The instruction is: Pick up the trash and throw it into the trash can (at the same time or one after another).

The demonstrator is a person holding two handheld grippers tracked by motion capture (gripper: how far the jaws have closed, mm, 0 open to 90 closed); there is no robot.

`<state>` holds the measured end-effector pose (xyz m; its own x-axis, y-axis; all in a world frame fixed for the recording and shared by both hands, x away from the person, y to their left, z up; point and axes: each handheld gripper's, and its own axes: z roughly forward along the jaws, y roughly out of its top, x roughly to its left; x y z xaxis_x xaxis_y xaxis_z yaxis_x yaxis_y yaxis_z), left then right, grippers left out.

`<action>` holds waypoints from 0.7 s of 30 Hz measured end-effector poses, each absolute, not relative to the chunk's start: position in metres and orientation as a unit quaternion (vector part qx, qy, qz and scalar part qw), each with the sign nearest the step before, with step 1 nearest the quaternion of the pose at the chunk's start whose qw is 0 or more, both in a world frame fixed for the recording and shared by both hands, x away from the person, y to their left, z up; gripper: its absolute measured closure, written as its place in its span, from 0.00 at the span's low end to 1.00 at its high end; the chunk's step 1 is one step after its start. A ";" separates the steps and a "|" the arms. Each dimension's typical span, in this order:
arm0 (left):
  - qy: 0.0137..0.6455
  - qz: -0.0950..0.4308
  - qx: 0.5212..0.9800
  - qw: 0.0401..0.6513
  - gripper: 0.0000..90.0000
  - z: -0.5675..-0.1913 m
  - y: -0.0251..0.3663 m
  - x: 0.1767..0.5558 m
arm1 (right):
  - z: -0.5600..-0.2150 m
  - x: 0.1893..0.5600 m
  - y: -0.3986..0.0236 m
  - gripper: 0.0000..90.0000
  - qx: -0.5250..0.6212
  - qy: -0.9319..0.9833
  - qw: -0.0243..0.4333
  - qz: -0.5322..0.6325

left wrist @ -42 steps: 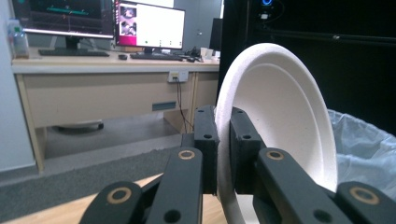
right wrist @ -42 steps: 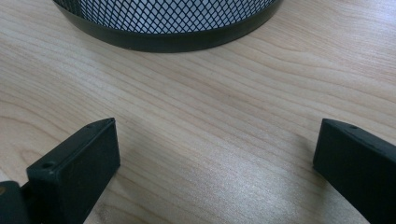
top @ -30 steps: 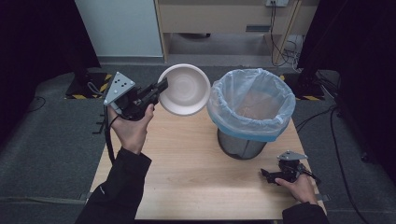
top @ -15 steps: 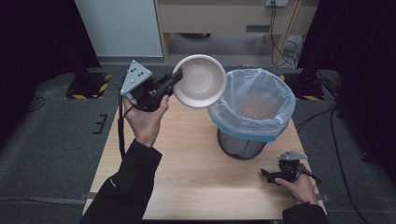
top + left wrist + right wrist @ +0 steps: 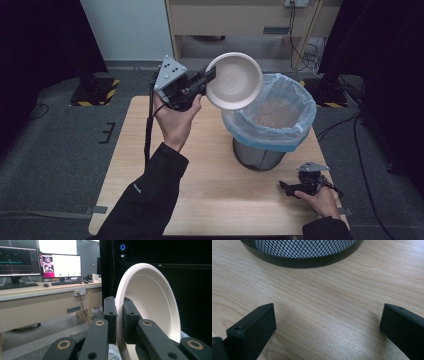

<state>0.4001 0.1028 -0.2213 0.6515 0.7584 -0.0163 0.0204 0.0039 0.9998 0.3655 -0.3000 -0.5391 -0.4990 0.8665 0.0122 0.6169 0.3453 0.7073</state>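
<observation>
**Bowl Held Above Bin Rim**

While the white bowl is clamped at its rim by the left gripper, it is held tilted on edge in the air, its hollow turned toward the high view, just over the near-left rim of the bin; the bin is lined with a pale blue bag and stands on the bench; in the left gripper view the fingers are seen pressed narrow on either side of the bowl wall; the right gripper is rested on the bench beside the bin base, well apart from the bowl; its fingers are spread wide, with bare wood between them and the black mesh of the bin ahead.
</observation>
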 end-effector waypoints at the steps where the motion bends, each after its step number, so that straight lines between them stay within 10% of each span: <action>1: 0.301 0.287 0.646 0.641 0.93 -0.221 0.099 0.402 | -0.539 0.366 -0.300 0.01 0.465 0.798 0.186 0.335; 21: 0.284 0.265 0.669 0.634 0.93 -0.227 0.040 0.424 | -0.539 0.365 -0.300 0.01 0.465 0.798 0.186 0.335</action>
<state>0.4241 0.0403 -0.2274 0.6976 0.7164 -0.0063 0.0443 -0.0343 0.9984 0.3655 -0.2998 -0.5391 -0.4992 0.8664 0.0142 0.6171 0.3440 0.7077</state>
